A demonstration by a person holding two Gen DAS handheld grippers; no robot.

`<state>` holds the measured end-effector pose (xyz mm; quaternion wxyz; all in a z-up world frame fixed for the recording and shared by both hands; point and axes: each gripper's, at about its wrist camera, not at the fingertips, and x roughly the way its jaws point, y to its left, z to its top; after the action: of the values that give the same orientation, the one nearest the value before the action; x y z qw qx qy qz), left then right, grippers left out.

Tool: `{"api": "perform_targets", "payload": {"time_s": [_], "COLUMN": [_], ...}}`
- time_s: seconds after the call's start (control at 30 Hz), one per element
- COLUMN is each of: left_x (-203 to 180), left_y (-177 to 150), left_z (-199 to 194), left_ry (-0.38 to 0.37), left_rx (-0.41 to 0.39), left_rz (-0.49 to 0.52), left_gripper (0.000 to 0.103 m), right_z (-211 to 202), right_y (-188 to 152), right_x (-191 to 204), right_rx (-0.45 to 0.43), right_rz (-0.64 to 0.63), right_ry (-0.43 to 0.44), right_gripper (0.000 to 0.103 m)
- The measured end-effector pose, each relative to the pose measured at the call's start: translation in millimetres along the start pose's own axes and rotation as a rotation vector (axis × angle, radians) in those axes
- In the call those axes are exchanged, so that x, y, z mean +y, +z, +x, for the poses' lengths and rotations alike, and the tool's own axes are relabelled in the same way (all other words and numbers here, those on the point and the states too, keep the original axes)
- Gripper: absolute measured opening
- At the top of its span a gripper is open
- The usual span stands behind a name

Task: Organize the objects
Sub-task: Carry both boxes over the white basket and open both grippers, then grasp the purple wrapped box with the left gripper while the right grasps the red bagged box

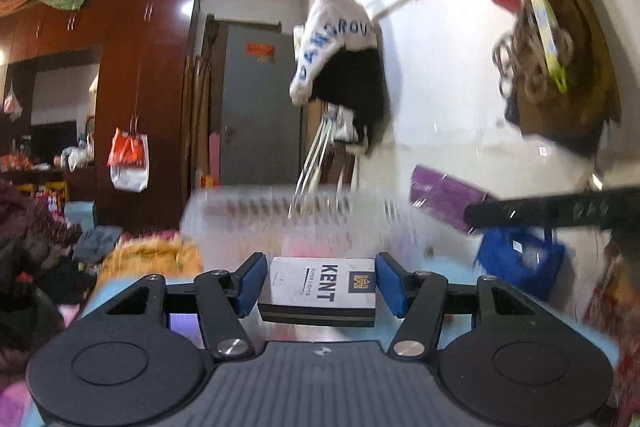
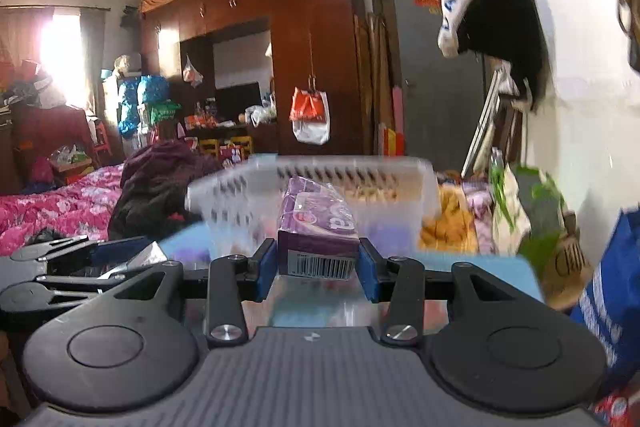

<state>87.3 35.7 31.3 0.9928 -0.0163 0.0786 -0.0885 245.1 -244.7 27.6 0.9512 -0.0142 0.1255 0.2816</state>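
A: Start on the left. What is in the left gripper [image 1: 320, 285]?

B: A white cigarette pack [image 1: 322, 287] printed KENT, lying flat and crosswise between the two blue pads [image 1: 250, 283]. Each pad presses a short end of the pack, so the jaws stand about half apart and are clamped on it. The pack sits at the fingertips and its near edge juts back toward the camera.

A: What lies past it?

B: A clear slotted basket [image 1: 280, 207], blurred, straight ahead and beyond the pack, not touching it.

A: And the right gripper [image 2: 318, 261]?

B: Its jaws are drawn in tight on a purple tissue pack [image 2: 318, 227]. The blue pads [image 2: 266, 267] grip the near, barcoded end from both sides. The rest of the pack reaches forward beyond the fingertips.

A: Where is it relative to the basket?

B: From the right wrist view the pack stands in front of the basket's near wall [image 2: 240, 195]; whether it touches I cannot tell, the wall is smeared.

A: Anything farther right?

B: A blue bag [image 2: 612, 291] at the frame's right edge, well apart from the fingers. In the left wrist view the right gripper's black finger comes in from the right edge with the purple pack at its tip.
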Motion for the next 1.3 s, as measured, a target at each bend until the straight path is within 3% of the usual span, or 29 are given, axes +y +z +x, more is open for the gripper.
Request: {"api": "perform_targets", "payload": {"time_s": [0.17, 0.27, 0.37, 0.4, 0.43, 0.5, 0.67, 0.73, 0.87, 0.97, 1.03, 1.3], "left_x": [6.2, 16.0, 22.7, 23.3, 25.4, 32.4, 43.1, 46.1, 50.8, 60.4, 67.9, 72.8], "left_y": [72.2, 84.5, 82.4, 80.0, 77.0, 72.1, 63.1, 46.0, 0.2, -27.6, -37.9, -52.1], "left_z": [64.1, 110.2, 138.7, 146.6, 150.4, 146.3, 95.0, 68.2, 47.5, 45.3, 46.7, 47.9], "left_ry": [0.053, 0.1, 0.134, 0.156, 0.173, 0.167, 0.093, 0.077, 0.064, 0.068, 0.06, 0.046], "left_rx": [0.039, 0.131, 0.153, 0.172, 0.185, 0.185, 0.122, 0.128, 0.229, 0.299, 0.337, 0.384], "left_rz": [0.004, -0.025, -0.021, -0.002, 0.0, -0.024, -0.067, -0.046, -0.002, -0.018, -0.037, -0.04], "left_gripper": [0.063, 0.063, 0.068, 0.081, 0.083, 0.083, 0.085, 0.092, 0.093, 0.093, 0.093, 0.093], "right_z": [54.1, 86.4, 103.9, 107.7, 107.6, 94.8, 44.7, 30.6, 41.3, 64.7, 77.2, 100.6], "right_y": [46.7, 53.6, 49.2, 47.7, 44.8, 38.7, 14.2, -2.7, -38.7, -57.7, -65.0, -76.0], "right_x": [-10.8, -18.2, -16.4, -15.3, -14.5, -13.5, -15.5, -23.6, -52.8, -71.1, -79.6, -84.0], "right_rx": [0.012, 0.082, 0.1, 0.108, 0.11, 0.075, 0.032, 0.025, 0.179, 0.293, 0.347, 0.411], "right_rz": [-0.029, -0.031, -0.072, -0.082, -0.089, -0.097, -0.082, -0.077, 0.02, 0.073, 0.123, 0.138], "right_ry": [-0.075, -0.085, -0.109, -0.117, -0.13, -0.13, -0.087, -0.101, -0.099, -0.166, -0.161, -0.138], "right_gripper": [0.046, 0.046, 0.049, 0.067, 0.09, 0.103, 0.103, 0.103, 0.103, 0.103, 0.103, 0.102]}}
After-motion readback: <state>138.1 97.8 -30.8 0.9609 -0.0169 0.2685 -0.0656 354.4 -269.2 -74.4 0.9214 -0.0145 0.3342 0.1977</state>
